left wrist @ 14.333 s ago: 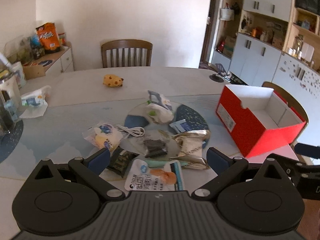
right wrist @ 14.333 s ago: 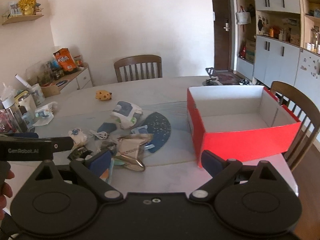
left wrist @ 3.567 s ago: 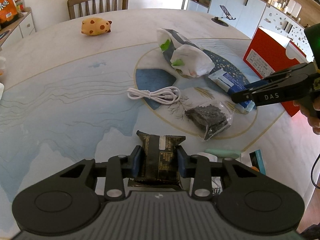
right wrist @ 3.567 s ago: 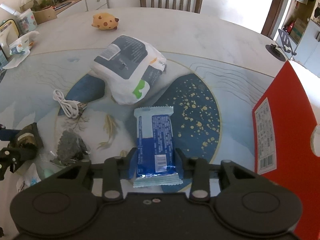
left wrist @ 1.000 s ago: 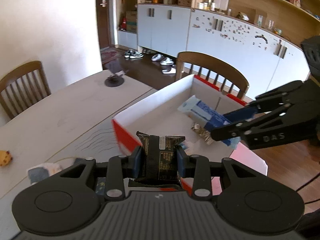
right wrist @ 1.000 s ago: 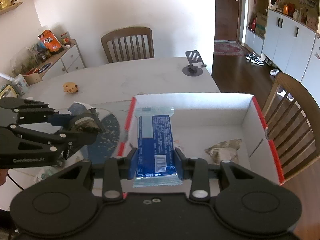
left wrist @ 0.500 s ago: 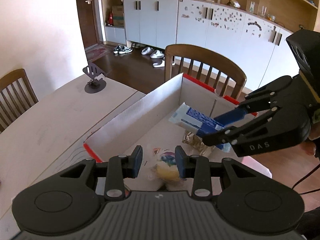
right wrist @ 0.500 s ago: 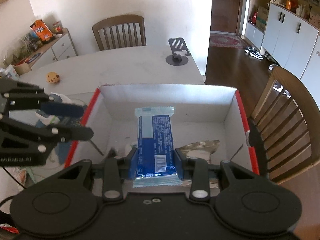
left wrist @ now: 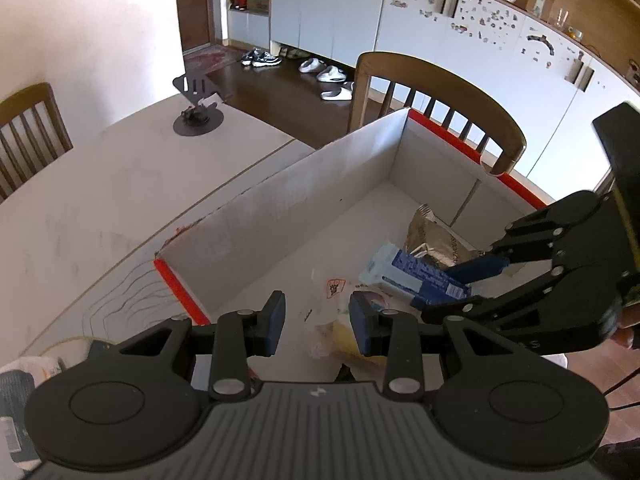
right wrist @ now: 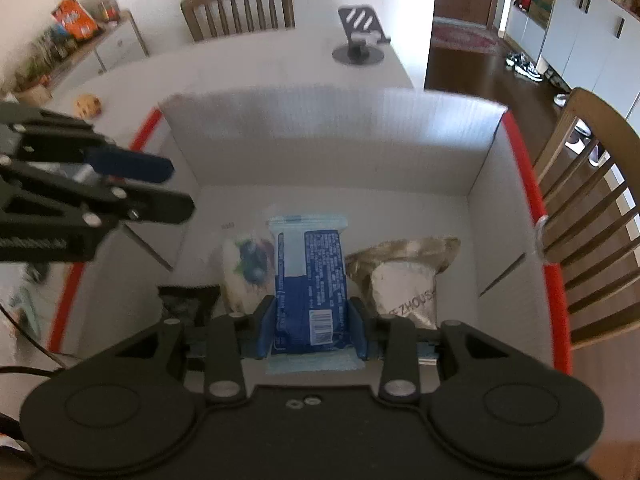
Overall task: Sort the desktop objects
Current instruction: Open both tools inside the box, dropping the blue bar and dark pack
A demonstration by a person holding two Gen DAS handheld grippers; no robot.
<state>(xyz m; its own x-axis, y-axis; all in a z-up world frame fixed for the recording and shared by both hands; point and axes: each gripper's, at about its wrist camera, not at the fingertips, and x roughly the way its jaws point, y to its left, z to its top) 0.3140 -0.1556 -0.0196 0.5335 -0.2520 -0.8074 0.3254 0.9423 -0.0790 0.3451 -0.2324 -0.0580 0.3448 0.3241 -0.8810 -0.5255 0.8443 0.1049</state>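
A: What have the 2 grippers got?

B: The right gripper [right wrist: 312,330] is clamped on a blue snack packet [right wrist: 308,276], pads pressing its 2 long edges near the barcode end, the rest of the packet sticking out forward. The left gripper [left wrist: 317,322] holds nothing: its jaws stand apart with only air between them.

A: And where is the packet?

B: Inside the walls of the red box [right wrist: 332,136], low over its floor, roughly midway between the left and right walls. Under and beside it lie a pale wrapper with a blueberry print [right wrist: 246,268] to the left, a dark packet [right wrist: 186,300] towards the near left corner, and a silver foil bag [right wrist: 404,276] by the right wall. The box sits at the table's [left wrist: 88,200] edge, next to a wooden chair [left wrist: 440,92].

A: How will that packet behave?

B: I'd judge it light and soft, a thin crinkly film round something flat. Slippery film, so the grip across the width, below the sealed end, looks sensible; squeezing harder could crush what's inside. It should fall flat and land harmlessly on the other wrappers.

A: Is it touching anything beneath?

B: Hard to say. The right wrist view is blurred there, so I cannot tell whether its far end rests on the blueberry wrapper or hangs just above it.
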